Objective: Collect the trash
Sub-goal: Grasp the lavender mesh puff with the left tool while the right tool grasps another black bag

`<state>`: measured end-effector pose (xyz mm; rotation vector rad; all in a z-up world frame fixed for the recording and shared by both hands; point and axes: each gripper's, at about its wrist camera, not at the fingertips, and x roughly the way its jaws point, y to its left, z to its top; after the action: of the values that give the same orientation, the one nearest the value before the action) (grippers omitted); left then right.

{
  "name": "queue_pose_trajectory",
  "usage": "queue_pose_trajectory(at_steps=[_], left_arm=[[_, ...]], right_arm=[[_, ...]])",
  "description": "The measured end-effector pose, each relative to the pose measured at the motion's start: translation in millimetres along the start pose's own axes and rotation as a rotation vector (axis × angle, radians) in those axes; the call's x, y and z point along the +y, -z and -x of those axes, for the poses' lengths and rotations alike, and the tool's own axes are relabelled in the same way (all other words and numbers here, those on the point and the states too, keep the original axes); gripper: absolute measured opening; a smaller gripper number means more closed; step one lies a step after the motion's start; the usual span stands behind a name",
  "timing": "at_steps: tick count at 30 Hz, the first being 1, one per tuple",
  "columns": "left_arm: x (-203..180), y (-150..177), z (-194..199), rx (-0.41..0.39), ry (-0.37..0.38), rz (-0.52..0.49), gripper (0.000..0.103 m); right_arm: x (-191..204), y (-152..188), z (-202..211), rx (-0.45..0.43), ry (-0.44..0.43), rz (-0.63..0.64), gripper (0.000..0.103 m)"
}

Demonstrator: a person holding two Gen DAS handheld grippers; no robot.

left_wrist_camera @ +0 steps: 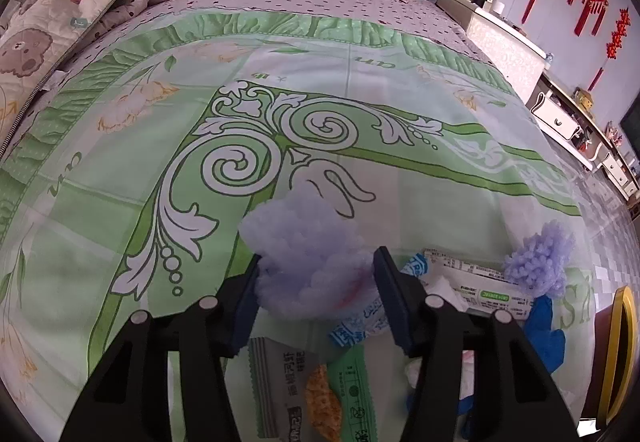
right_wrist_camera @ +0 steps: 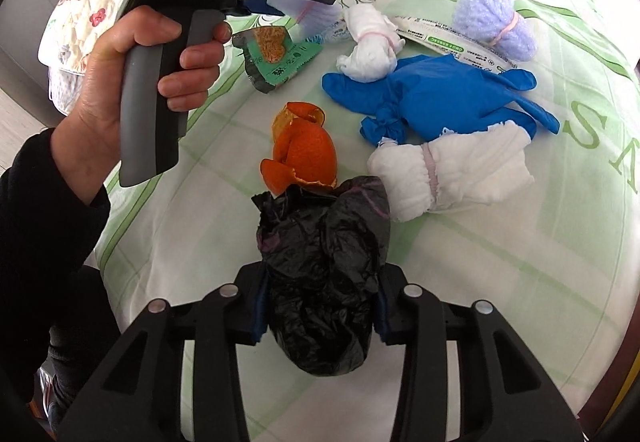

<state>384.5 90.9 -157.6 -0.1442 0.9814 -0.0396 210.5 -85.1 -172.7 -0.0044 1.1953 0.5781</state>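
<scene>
Trash is mostly uncollected on the bed point(right_wrist_camera: 500, 282): nearest, the right claw point(right_wrist_camera: 320, 306) grips a black bag wad point(right_wrist_camera: 324, 274), then orange peel point(right_wrist_camera: 304, 157), 2 white bundles point(right_wrist_camera: 452, 173), a blue glove point(right_wrist_camera: 440, 93), wrappers point(right_wrist_camera: 280, 57); farther, the left claw point(left_wrist_camera: 316, 282) clamps a lilac fluffy bundle point(left_wrist_camera: 304, 250); another point(right_wrist_camera: 496, 17) lies beyond

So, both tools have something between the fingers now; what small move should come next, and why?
Probably lift both tools straight up a little. The right tool has its pads against the crumpled black plastic bag, and the left tool has a pale purple fluffy bundle between its pads. Both pieces lie on the green bedsheet near other litter, so a short lift would test the grips.
</scene>
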Motion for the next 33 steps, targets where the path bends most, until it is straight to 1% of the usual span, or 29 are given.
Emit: queue_pose_trajectory(at_steps=[2, 5, 10, 13, 21, 26, 33], left_arm=[[1, 0, 3, -0.009, 0.008, 0.002, 0.044], [7, 0, 8, -0.013, 0.011, 0.036, 0.041], [18, -1, 21, -0.029, 0.001, 0.070, 0.038], [25, 0, 35, -0.046, 0.015, 0.090, 0.037], [36, 11, 80, -0.094, -0.001, 0.097, 0.036], [43, 24, 105, -0.111, -0.004, 0.114, 0.036], [43, 45, 135, -0.127, -0.018, 0.105, 0.036]], right_arm=[[0, 0, 4, -0.017, -0.010, 0.004, 0.036], [1, 0, 16, -0.043, -0.019, 0.011, 0.036], [4, -2, 27, -0.063, -0.033, 0.012, 0.036], [8, -2, 34, -0.077, -0.030, 0.010, 0.036], [15, 9, 66, -0.125, -0.014, 0.016, 0.036], [16, 16, 82, -0.148, 0.004, 0.011, 0.036], [16, 29, 117, -0.201, 0.029, 0.005, 0.036]])
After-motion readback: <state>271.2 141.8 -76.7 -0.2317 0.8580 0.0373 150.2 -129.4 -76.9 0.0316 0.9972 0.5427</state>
